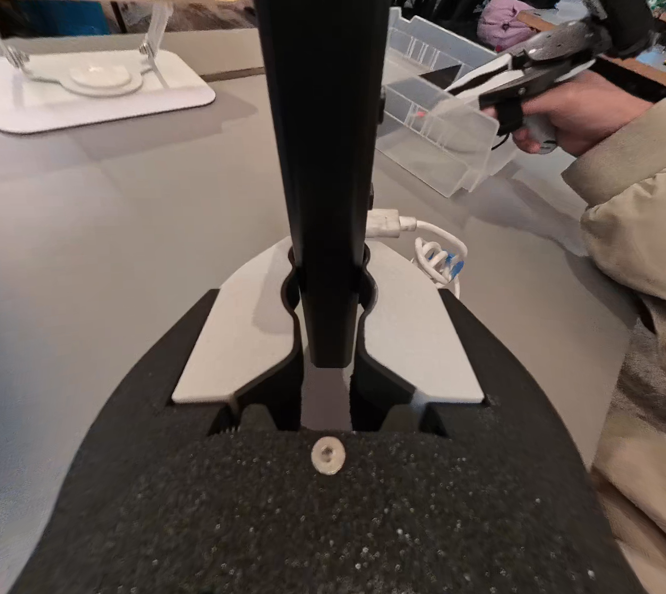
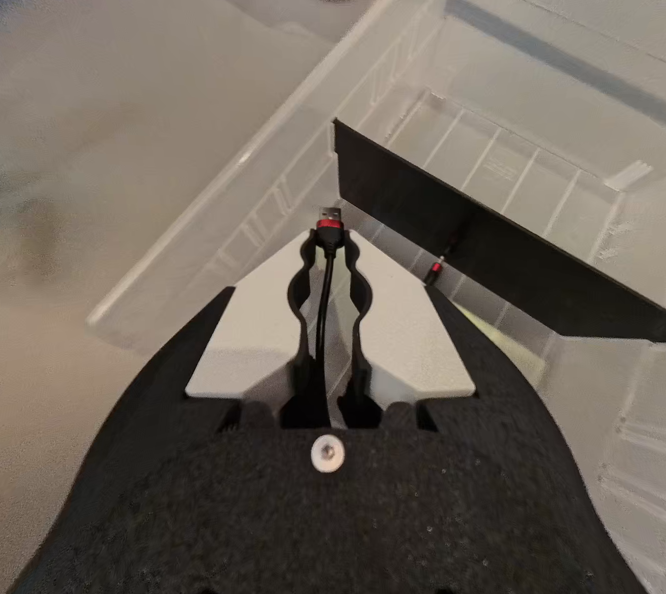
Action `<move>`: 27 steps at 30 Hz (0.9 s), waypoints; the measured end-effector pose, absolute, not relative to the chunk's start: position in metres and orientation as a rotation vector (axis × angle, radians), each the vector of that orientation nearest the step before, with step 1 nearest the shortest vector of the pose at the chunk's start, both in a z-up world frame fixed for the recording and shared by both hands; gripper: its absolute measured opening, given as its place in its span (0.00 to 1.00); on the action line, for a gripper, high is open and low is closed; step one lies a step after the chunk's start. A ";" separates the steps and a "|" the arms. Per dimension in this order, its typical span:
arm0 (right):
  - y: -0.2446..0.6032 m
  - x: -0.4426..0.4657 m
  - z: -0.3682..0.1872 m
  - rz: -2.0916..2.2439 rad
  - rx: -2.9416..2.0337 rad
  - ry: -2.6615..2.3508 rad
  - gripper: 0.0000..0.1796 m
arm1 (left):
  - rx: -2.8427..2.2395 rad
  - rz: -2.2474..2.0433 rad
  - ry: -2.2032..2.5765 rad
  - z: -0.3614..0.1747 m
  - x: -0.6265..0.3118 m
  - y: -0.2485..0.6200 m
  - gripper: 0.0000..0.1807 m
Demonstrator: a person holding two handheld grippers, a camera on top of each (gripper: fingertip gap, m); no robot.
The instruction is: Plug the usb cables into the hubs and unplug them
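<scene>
In the left wrist view my left gripper (image 1: pixel 328 267) is shut on a long black USB hub (image 1: pixel 320 108) that stands up out of the fingers. A white USB cable (image 1: pixel 387 223) is plugged into the hub's right side, its coil (image 1: pixel 438 258) on the table. In the right wrist view my right gripper (image 2: pixel 329 238) is shut on a black USB cable with a red-ringed plug (image 2: pixel 329 218); the metal tip sticks out past the fingertips, above a clear bin (image 2: pixel 468 79). The cable's other red-ringed end (image 2: pixel 435 268) lies in the bin beside a black divider (image 2: pixel 468 234). The right gripper also shows far right (image 1: pixel 465 88).
A grey table (image 1: pixel 126 216) carries a white stand base (image 1: pixel 108 86) at the far left and the clear plastic bin (image 1: pixel 443 130) at the right. A hand and beige sleeve (image 1: pixel 620 180) hold the right gripper. Cluttered desks lie behind. The grippers' ends are close to 30 cm from one another.
</scene>
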State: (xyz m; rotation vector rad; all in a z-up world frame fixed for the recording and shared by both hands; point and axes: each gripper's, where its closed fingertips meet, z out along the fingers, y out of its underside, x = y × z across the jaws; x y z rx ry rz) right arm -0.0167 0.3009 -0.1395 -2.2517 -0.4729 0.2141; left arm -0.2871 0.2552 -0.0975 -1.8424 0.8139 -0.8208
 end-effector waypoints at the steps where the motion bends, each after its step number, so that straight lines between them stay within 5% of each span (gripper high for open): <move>1: 0.302 -0.015 -0.140 0.188 -2.258 -0.462 0.09 | -1.849 -0.832 0.797 -0.098 -0.288 0.255 0.16; 3: 0.306 -0.013 -0.132 0.212 -2.214 -0.406 0.17 | -1.845 -0.850 0.800 -0.098 -0.289 0.256 0.16; 9: 0.305 -0.022 -0.041 0.680 -1.850 -0.106 0.21 | -1.814 -0.917 0.810 -0.095 -0.295 0.257 0.16; 14: 0.273 -0.128 -0.004 0.655 -1.835 -0.513 0.24 | -1.804 -0.863 0.780 -0.094 -0.297 0.261 0.16; 19: 0.249 -0.268 -0.054 0.613 -1.844 -0.790 0.22 | -1.832 -0.783 0.720 -0.095 -0.306 0.270 0.16; 21: 0.253 -0.291 -0.064 0.582 -1.787 -0.721 0.14 | -1.852 -0.780 0.699 -0.098 -0.309 0.272 0.16; 27: 0.251 -0.310 -0.067 0.632 -1.763 -0.642 0.14 | -1.850 -0.793 0.675 -0.097 -0.309 0.271 0.16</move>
